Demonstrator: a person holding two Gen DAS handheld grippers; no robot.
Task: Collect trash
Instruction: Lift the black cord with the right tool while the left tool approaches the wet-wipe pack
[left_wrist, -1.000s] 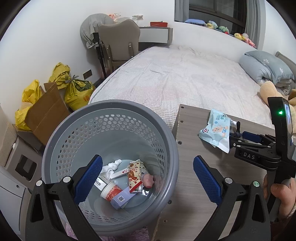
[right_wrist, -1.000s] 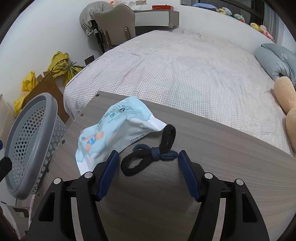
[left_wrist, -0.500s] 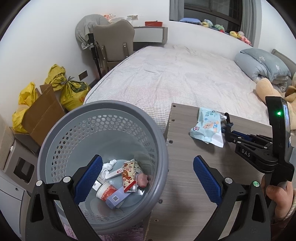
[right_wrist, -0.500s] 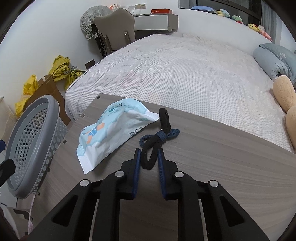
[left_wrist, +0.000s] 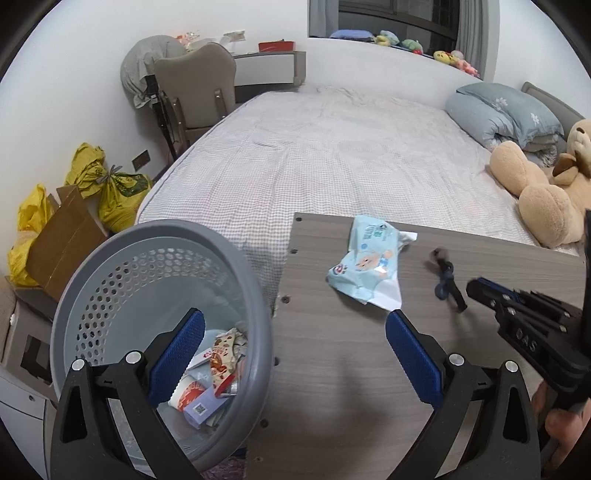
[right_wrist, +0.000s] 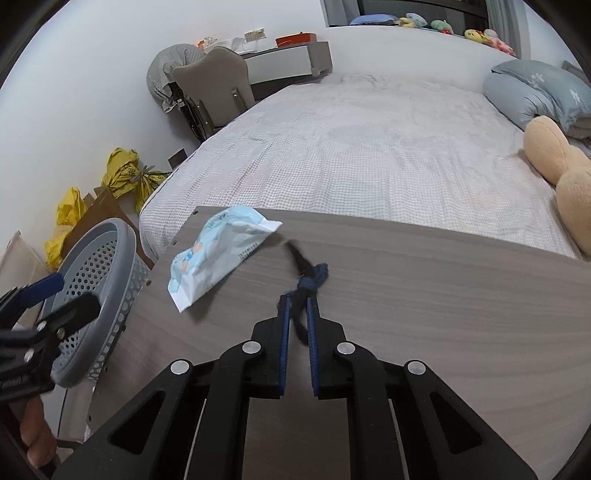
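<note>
My right gripper (right_wrist: 298, 301) is shut on a dark knotted hair tie (right_wrist: 312, 275) and holds it just above the wooden table (right_wrist: 424, 288). The tie (left_wrist: 445, 278) shows blurred in the left wrist view, in front of the right gripper (left_wrist: 471, 288). A light blue wet-wipe packet (right_wrist: 218, 253) lies on the table left of it, also in the left wrist view (left_wrist: 367, 267). My left gripper (left_wrist: 291, 354) is open and empty, over the edge between the table and the grey perforated bin (left_wrist: 110, 277). The bin holds several wrappers and a cup (left_wrist: 207, 380).
A bed (left_wrist: 332, 155) with a grey checked sheet lies beyond the table, with a plush bear (left_wrist: 535, 184) and a folded duvet at the right. Yellow bags (left_wrist: 110, 184), a cardboard box and a chair stand by the left wall.
My right gripper closed on the hair tie and lifted it off the table, pulling back. My left gripper shifted right, so the bin sits further left in its view.
</note>
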